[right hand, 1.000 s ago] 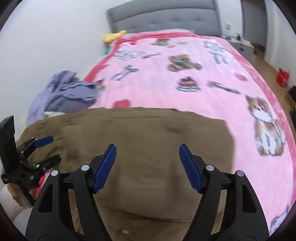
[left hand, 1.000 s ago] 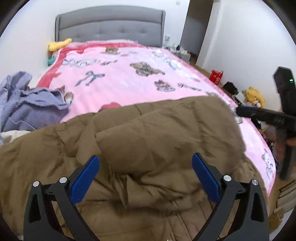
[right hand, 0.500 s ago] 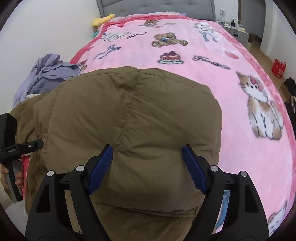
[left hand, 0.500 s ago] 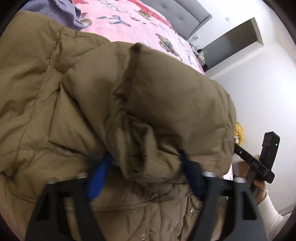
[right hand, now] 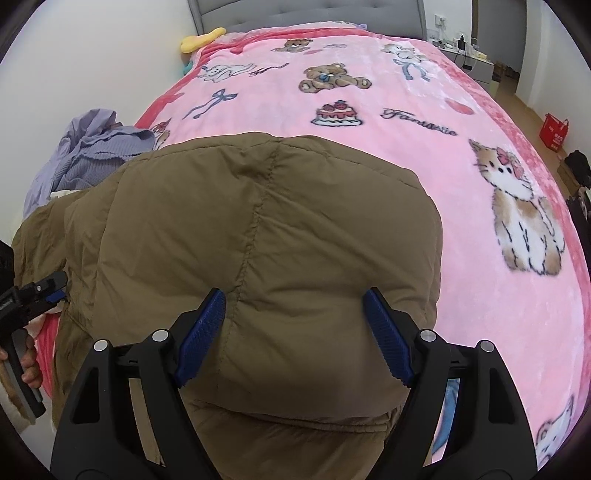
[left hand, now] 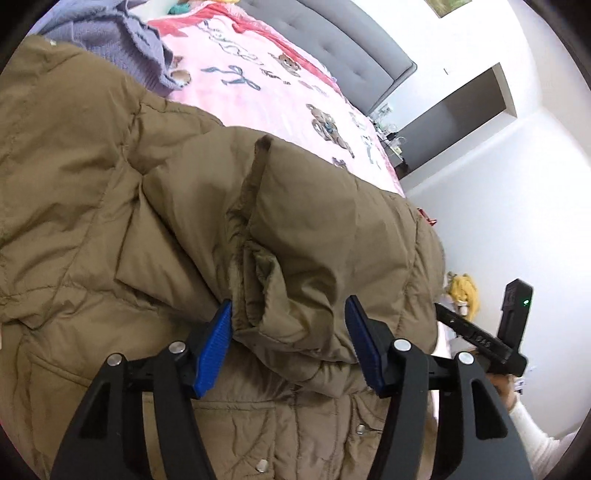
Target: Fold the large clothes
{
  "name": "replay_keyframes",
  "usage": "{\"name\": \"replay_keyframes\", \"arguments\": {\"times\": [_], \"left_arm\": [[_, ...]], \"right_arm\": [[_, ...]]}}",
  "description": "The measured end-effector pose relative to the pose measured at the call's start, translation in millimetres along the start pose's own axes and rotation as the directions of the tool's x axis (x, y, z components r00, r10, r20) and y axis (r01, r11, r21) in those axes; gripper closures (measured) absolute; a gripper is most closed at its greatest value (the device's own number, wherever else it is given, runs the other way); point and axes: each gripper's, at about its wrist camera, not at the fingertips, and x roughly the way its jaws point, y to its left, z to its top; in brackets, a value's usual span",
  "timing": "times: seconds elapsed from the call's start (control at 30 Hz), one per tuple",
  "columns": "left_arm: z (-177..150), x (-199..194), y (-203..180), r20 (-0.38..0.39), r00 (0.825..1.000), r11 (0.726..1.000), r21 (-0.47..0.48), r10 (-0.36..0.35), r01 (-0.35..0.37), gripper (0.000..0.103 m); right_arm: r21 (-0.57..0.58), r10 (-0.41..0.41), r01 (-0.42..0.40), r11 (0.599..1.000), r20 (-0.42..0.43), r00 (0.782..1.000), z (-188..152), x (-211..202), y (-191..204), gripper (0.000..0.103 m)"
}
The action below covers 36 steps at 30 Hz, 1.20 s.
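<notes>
A puffy brown coat (left hand: 110, 229) lies on the pink bed, one thick part folded over on top. In the left wrist view my left gripper (left hand: 288, 332) has the rolled edge of that fold (left hand: 295, 295) between its blue pads. Both pads press the fabric, and the jaws are opening slightly. The right wrist view shows my right gripper (right hand: 291, 328) standing wide and pointing down onto the coat's padded top panel (right hand: 266, 229). The fabric bulges between its fingers without being pinched. A hand holds the left gripper (right hand: 55, 290) at the coat's left edge.
The pink cartoon-print blanket (right hand: 369, 110) covers the bed past the coat. A heap of lilac clothes (right hand: 92, 155) lies at the bed's left side. A grey headboard (right hand: 295, 11) is at the far end, and a red bag (right hand: 554, 131) sits on the floor to the right.
The left gripper came down, rolled and closed on the coat's folded edge. The right gripper sank onto the coat's top panel and then stayed still.
</notes>
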Motion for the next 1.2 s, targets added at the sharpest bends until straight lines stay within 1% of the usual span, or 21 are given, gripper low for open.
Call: {"name": "replay_keyframes", "arguments": {"times": [0.03, 0.07, 0.1, 0.13, 0.17, 0.27, 0.33, 0.4, 0.43, 0.5, 0.53, 0.57, 0.6, 0.67, 0.73, 0.8, 0.87, 0.93, 1.07, 1.13, 1.2], "left_arm": [[1.1, 2.1, 3.9, 0.0, 1.0, 1.0, -0.023, -0.007, 0.007, 0.045], [1.5, 4.0, 7.1, -0.005, 1.0, 0.999, -0.042, -0.003, 0.002, 0.054], [1.8, 8.4, 11.6, -0.014, 1.0, 0.998, -0.07, -0.005, 0.004, 0.07], [1.4, 10.3, 17.4, -0.012, 1.0, 0.996, -0.091, -0.012, 0.011, 0.072], [0.3, 9.6, 21.9, 0.003, 1.0, 0.993, -0.117, -0.02, 0.02, 0.084], [-3.6, -2.6, 25.4, 0.06, 0.998, 0.984, -0.174, -0.036, 0.046, 0.091], [-6.7, -10.7, 17.3, 0.091, 0.996, 0.989, -0.146, 0.011, 0.002, 0.094], [-7.3, -23.2, 6.1, 0.135, 0.99, 0.993, -0.108, 0.051, -0.036, 0.095], [-4.0, -32.1, 2.2, 0.162, 0.986, 0.994, -0.101, 0.049, -0.033, 0.095], [2.4, -52.6, -5.8, 0.215, 0.976, 0.997, -0.072, 0.03, -0.014, 0.095], [6.7, -61.6, -7.4, 0.229, 0.973, 0.999, -0.049, 0.032, -0.021, 0.095], [10.2, -64.1, -6.0, 0.226, 0.973, 0.999, -0.04, 0.043, -0.035, 0.095], [12.2, -63.0, -2.1, 0.222, 0.973, 0.998, -0.04, 0.059, -0.052, 0.095], [15.4, -45.7, 19.6, 0.159, 0.982, 0.992, -0.089, 0.103, -0.09, 0.095], [12.3, -21.0, 44.8, 0.085, 0.99, 0.984, -0.146, 0.116, -0.103, 0.094], [7.4, -1.0, 49.2, 0.042, 0.988, 0.982, -0.117, 0.151, -0.145, 0.093], [1.3, 15.1, 41.4, 0.014, 0.98, 0.98, -0.036, 0.198, -0.197, 0.093], [-4.2, 21.7, 43.2, 0.004, 0.981, 0.979, -0.056, 0.196, -0.195, 0.093], [-8.9, 7.6, 44.7, 0.03, 0.98, 0.978, -0.077, 0.199, -0.196, 0.087], [-10.0, -8.6, 30.9, 0.058, 0.97, 0.971, -0.018, 0.237, -0.237, 0.082], [-11.9, -29.6, 15.1, 0.092, 0.958, 0.96, 0.044, 0.27, -0.275, 0.081]], "right_arm": [[-0.001, -0.003, 0.003, 1.0, -0.001, 1.0, 0.1, 0.2, 0.6, 0.029], [-0.001, -0.007, 0.007, 1.0, 0.0, 1.0, 0.2, 0.2, 1.0, 0.029], [-0.001, -0.007, 0.007, 1.0, 0.001, 1.0, 0.1, 0.2, 1.2, 0.029], [-0.002, -0.008, 0.008, 1.0, 0.0, 1.0, 0.2, 0.2, 1.0, 0.029], [-0.002, -0.009, 0.009, 1.0, 0.0, 1.0, 0.2, 0.3, 0.7, 0.029], [-0.004, -0.009, 0.009, 1.0, -0.022, 1.0, -0.5, 4.7, 3.5, 0.029], [-0.009, 0.003, -0.003, 1.0, -0.035, 0.999, -1.1, 8.0, 6.2, 0.029], [-0.032, 0.014, -0.015, 0.999, -0.013, 1.0, -0.2, 3.3, 13.3, 0.032], [-0.047, 0.019, -0.019, 0.999, 0.009, 1.0, 0.3, -1.0, 17.0, 0.036], [-0.108, 0.018, -0.007, 0.994, 0.105, 0.994, 1.9, -18.9, 30.6, 0.036], [-0.135, 0.012, 0.004, 0.991, 0.122, 0.993, 3.4, -22.3, 36.8, 0.032], [-0.151, 0.006, 0.011, 0.988, 0.11, 0.994, 4.5, -20.4, 40.8, 0.027], [-0.163, 0.0, 0.015, 0.986, 0.089, 0.996, 5.4, -15.5, 43.7, 0.028], [-0.171, -0.034, 0.037, 0.985, 0.019, 0.999, 4.9, 4.6, 46.1, 0.03], [-0.159, -0.041, 0.038, 0.987, -0.022, 0.999, 2.5, 22.0, 44.9, 0.03], [-0.171, -0.073, 0.066, 0.983, -0.038, 0.997, -1.9, 34.2, 45.5, 0.03], [-0.193, -0.125, 0.109, 0.975, -0.073, 0.99, -6.1, 51.2, 45.3, 0.027], [-0.152, -0.11, 0.094, 0.984, -0.097, 0.989, -6.6, 61.5, 39.7, 0.027], [-0.168, -0.084, 0.076, 0.983, -0.044, 0.995, -4.2, 46.7, 38.7, 0.027], [-0.178, -0.035, 0.042, 0.983, 0.045, 0.998, -5.4, 20.8, 36.7, 0.028], [-0.181, 0.017, 0.01, 0.983, 0.147, 0.989, -6.6, -7.7, 35.2, 0.028]]}}
